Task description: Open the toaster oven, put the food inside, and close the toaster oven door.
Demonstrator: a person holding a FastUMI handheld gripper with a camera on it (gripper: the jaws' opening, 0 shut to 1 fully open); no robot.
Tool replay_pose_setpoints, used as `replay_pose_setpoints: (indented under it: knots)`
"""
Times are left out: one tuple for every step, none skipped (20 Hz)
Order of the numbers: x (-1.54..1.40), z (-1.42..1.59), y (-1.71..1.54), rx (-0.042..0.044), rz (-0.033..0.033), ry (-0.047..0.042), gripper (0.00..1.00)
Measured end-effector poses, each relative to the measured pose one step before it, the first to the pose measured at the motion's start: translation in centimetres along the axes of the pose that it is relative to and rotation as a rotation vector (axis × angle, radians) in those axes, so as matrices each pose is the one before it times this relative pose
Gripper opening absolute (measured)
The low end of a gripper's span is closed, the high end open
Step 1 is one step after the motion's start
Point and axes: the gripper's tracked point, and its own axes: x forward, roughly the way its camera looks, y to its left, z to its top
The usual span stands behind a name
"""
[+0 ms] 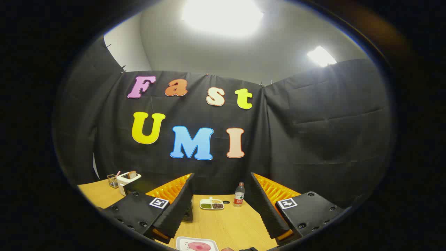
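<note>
Claw hovers, fingers wide apart, gripping nothing.
Nothing started: pink food on its plate lies near, between the fingers; the dark toaster oven hides behind the left finger.

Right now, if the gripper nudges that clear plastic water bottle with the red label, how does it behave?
The clear plastic water bottle with the red label stands tall and narrow on the wooden table, so probably tips easily. Round body would likely roll. The gripper is open, well short of it.
</note>
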Motion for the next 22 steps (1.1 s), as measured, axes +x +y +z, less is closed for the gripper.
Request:
replay_pose_setpoints:
  knots:
    - [0.001, -0.016, 0.084, -0.00053, 0.00385, -0.00098, 0.97]
    - [0.172, 0.016, 0.104, -0.00032, 0.00285, 0.00015, 0.97]
    - [0.174, -0.189, 0.07, -0.0022, 0.00472, 0.00215, 0.97]
    - [0.158, -0.07, -0.018, -0.00193, 0.00098, 0.00234, 0.97]
    - [0.169, -0.049, -0.015, 0.00165, 0.00138, 0.00257, 0.97]
    - [0.063, -0.028, 0.04, 0.00397, 0.00407, 0.00104, 0.97]
    - [0.097, 0.016, 0.007, 0.00482, -0.00019, -0.00075, 0.97]
    - [0.176, 0.06, 0.074, 0.00351, 0.00144, -0.00187, 0.97]
    - [0.073, -0.077, 0.136, -0.00146, 0.00231, 0.001, 0.97]
    - [0.088, -0.069, 0.08, -0.00576, 0.00201, -0.00056, 0.97]
    - [0.031, -0.098, 0.106, -0.00768, 0.00308, -0.00051, 0.97]
    - [0.023, -0.014, 0.086, -0.00573, 0.00245, -0.00354, 0.97]
    - [0.038, 0.044, 0.16, -0.00359, 0.0026, -0.00183, 0.97]
    - [-0.005, 0.012, 0.068, -0.00049, 0.00062, -0.00163, 0.97]
    - [-0.018, -0.095, 0.078, 0.00374, 0.00218, -0.00113, 0.97]
    - [0.026, 0.033, 0.168, 0.00599, 0.00101, -0.00062, 0.97]
    - [-0.009, -0.143, 0.086, 0.00488, 0.0006, 0.00164, 0.97]
    - [0.045, -0.062, 0.05, 0.00438, -0.0011, 0.0008, 0.97]
    - [-0.009, -0.148, 0.048, 0.00442, 0.00059, 0.00141, 0.97]
    - [-0.045, -0.007, 0.131, 0.00528, 0.00015, -0.00099, 0.97]
    - [0.012, 0.04, 0.184, 0.00401, 0.00298, -0.00048, 0.97]
    - [0.053, -0.074, 0.193, 0.00034, 0.00187, 0.00139, 0.97]
